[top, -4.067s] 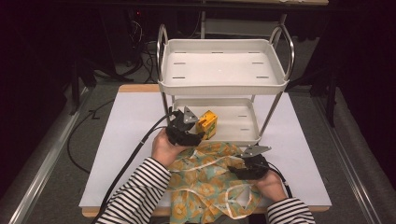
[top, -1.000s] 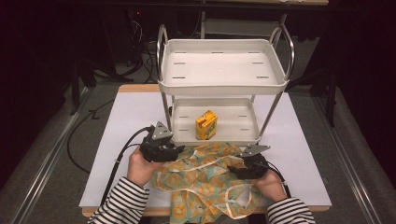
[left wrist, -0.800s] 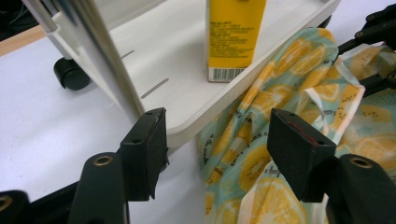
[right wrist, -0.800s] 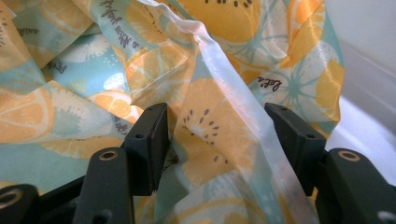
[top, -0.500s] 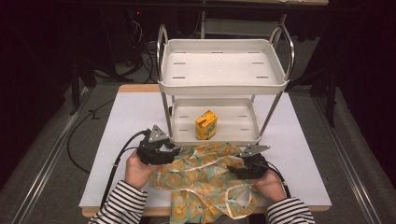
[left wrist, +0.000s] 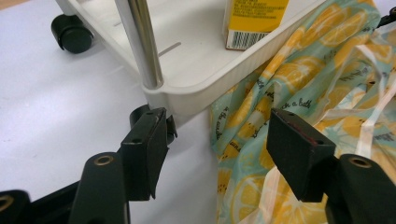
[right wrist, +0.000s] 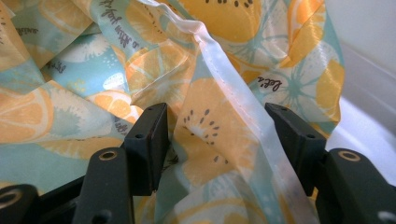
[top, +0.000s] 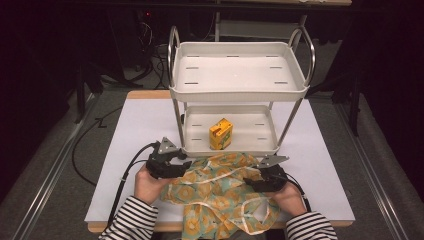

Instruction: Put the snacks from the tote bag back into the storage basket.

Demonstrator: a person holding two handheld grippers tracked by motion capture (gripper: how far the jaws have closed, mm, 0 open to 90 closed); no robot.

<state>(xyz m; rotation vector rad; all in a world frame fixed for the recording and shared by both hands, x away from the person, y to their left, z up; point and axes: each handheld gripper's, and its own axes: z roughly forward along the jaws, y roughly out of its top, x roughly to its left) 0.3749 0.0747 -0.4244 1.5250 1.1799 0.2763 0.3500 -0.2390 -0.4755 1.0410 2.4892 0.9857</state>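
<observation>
- White table top (top: 135, 130) carries a small white two-tier trolley with chrome posts (top: 238, 90); its lower tray (left wrist: 196, 70) sits just above the table on black castors (left wrist: 71, 32).
- A yellow-orange carton with a barcode (top: 220, 134) stands upright on the lower tray, near its front rim. In the left gripper view the carton's base (left wrist: 256, 23) shows just behind that rim.
- A crumpled thin bag, teal with an orange citrus-slice print and pale translucent handles (top: 220, 192), lies on the table directly in front of the trolley, between the two hands. Its far edge touches the front rim of the lower tray; its near part hangs over the table's front edge.
- Left gripper (top: 167, 162): held in the left hand at the bag's left edge, beside the trolley's front left corner. Jaws stand released, wide apart. In the left gripper view (left wrist: 229, 154) one pad sits over bare table by the corner castor, the other over the bag's printed film; nothing is pinched between them.
- Right gripper (top: 267, 175): held in the right hand at the bag's right side, resting on the film. In the right gripper view (right wrist: 215, 149) the jaws are spread, with a fold of printed film and one pale handle strip (right wrist: 233, 93) bulging up between them. Pads do not visibly press on the film, so no grasp.
- Person wears black-and-white striped sleeves (top: 132, 220).
</observation>
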